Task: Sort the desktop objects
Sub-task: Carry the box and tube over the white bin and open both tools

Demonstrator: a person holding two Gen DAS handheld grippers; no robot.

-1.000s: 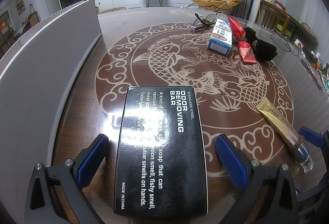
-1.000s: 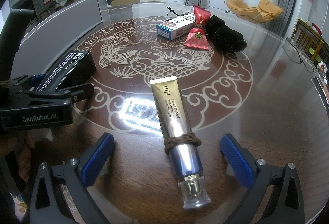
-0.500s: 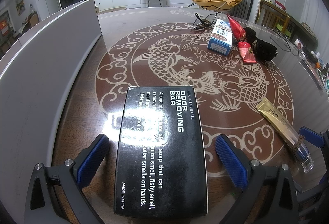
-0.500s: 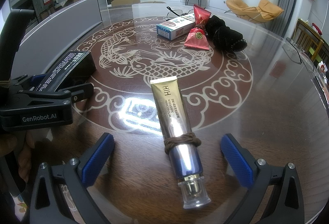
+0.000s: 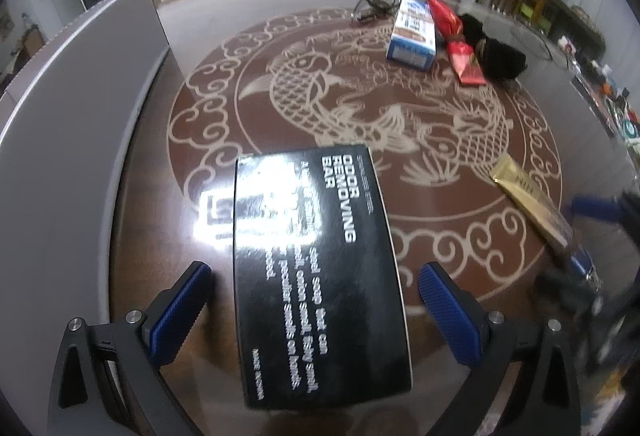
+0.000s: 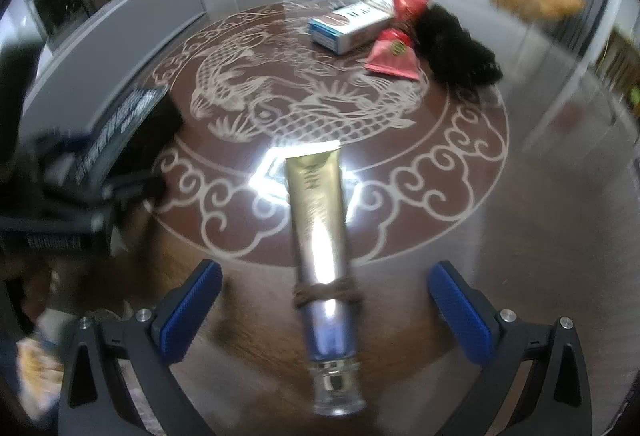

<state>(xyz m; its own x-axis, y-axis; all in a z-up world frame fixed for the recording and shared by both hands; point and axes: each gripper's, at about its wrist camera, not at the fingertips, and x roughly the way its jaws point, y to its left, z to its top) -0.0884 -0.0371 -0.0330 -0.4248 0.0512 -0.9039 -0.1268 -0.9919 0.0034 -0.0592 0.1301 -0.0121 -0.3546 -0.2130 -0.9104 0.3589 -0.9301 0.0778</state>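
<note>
The round counter (image 5: 400,236) with its fish inlay carries everything: a grey bin wall (image 5: 80,124) along the left edge, a far cluster of blue-white carton (image 5: 412,30), red packets (image 6: 394,54) and a dark cloth bundle (image 6: 460,44). Near at hand, the black soap box (image 5: 320,268) lies flat between the spread fingers of the left tool (image 5: 316,316), untouched; squeeze it across its short width, evenly, since the glossy card may slip. The gold tube (image 6: 320,232), banded by a brown hair tie (image 6: 326,294), lies lengthwise between the wide-open right tool (image 6: 326,316); better to pinch its firm lower body than the soft crimped end
</note>
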